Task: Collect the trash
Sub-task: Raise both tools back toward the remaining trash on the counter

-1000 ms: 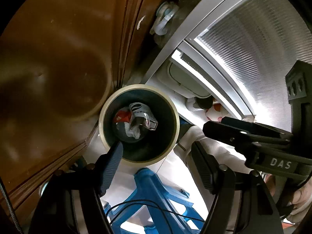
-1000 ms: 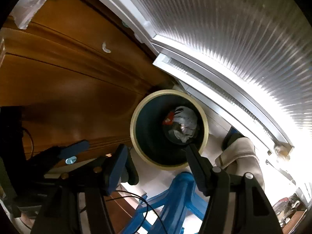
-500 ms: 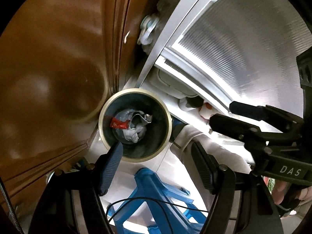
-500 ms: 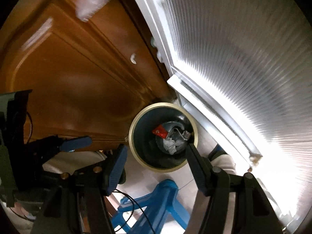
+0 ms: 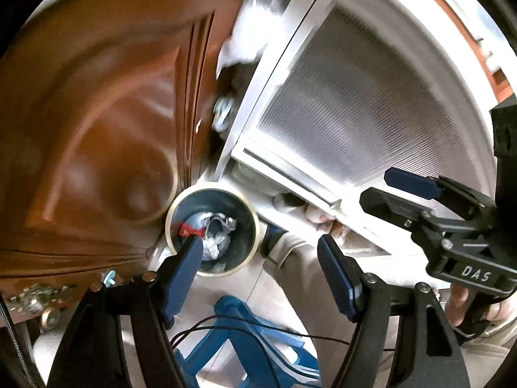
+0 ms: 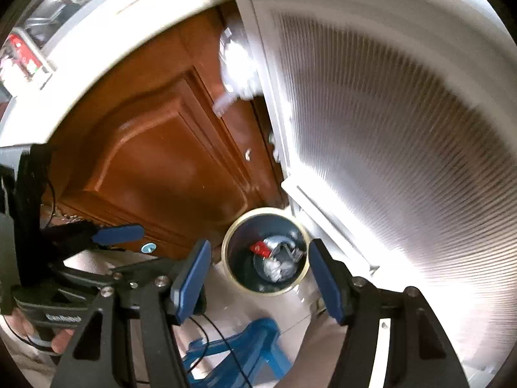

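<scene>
Both cameras pull back and up from the bin (image 6: 265, 253), the left gripper (image 5: 260, 258) and right gripper (image 6: 258, 266) gaping empty, crumpled trash (image 6: 279, 258) lying inside it ahead — collecting looks largely done.

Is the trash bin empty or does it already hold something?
Not empty: the trash bin holds crumpled silver wrappers and a red scrap at its bottom.

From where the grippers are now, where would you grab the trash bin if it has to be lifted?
Take the trash bin by its cream rim, coming straight down with one finger inside the wall and one outside. It stands upright with an open mouth; the near, floor-side rim looks freest, since the wooden cabinet and door frame crowd the far side.
</scene>
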Tool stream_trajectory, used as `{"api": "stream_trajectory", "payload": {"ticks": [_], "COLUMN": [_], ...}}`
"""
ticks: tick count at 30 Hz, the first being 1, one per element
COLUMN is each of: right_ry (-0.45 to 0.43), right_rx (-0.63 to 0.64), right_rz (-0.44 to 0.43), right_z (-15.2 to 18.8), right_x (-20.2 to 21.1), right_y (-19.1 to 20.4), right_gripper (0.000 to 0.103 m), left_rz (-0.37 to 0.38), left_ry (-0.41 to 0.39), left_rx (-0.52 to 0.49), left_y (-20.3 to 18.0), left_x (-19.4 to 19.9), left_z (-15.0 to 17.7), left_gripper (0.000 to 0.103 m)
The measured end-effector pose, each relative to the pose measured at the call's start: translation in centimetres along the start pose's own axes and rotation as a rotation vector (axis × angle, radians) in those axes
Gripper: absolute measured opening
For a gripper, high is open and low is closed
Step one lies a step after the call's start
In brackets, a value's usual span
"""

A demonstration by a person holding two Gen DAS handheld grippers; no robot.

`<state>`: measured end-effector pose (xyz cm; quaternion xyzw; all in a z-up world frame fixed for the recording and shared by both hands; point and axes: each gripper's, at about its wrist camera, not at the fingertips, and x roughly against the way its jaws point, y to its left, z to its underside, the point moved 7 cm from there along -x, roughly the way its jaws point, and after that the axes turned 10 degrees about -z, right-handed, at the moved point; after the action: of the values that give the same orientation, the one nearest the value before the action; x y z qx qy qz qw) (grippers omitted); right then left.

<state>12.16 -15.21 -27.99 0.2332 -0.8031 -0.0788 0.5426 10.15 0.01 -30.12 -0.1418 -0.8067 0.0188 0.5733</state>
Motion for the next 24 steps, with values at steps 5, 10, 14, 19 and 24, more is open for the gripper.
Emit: {"api": "stream_trajectory", "payload": {"ticks": [5,10,14,19,24], "right_ry": [-0.065,-0.141,-0.208,-0.270,-0.317], "right_rx": [0.078,0.137,0.162,0.145,0.084], "right_rz": [0.054,0.085,0.079,0.084,0.120], "right_z": [-1.3,-2.7,-5.0,-8.5,-13.3], "right_x": [4.0,8.2,11.7,15.0,16.8], "right_y": [1.5,3.0,3.5,2.1,-2.2], "right_gripper": [0.063,0.063,0.063,0.063,0.063], "left_rz": [0.010,0.029,0.035,0.002,-0.050], "left_ry": [-0.097,-0.204,-0.271,-0.344,-0.384], "left_rx": [-0.007,-0.041,-0.088,-0.134,-0.152], "left_y": [-1.3,-2.9,-4.4,-5.7,-5.9], "left_x": [4.9,10.3,13.7,17.8,19.3], "left_z": [-1.6,-4.3,-6.8,-10.8,-15.1], "left_gripper": [0.074,0.078,0.081,0.083,0.083]}}
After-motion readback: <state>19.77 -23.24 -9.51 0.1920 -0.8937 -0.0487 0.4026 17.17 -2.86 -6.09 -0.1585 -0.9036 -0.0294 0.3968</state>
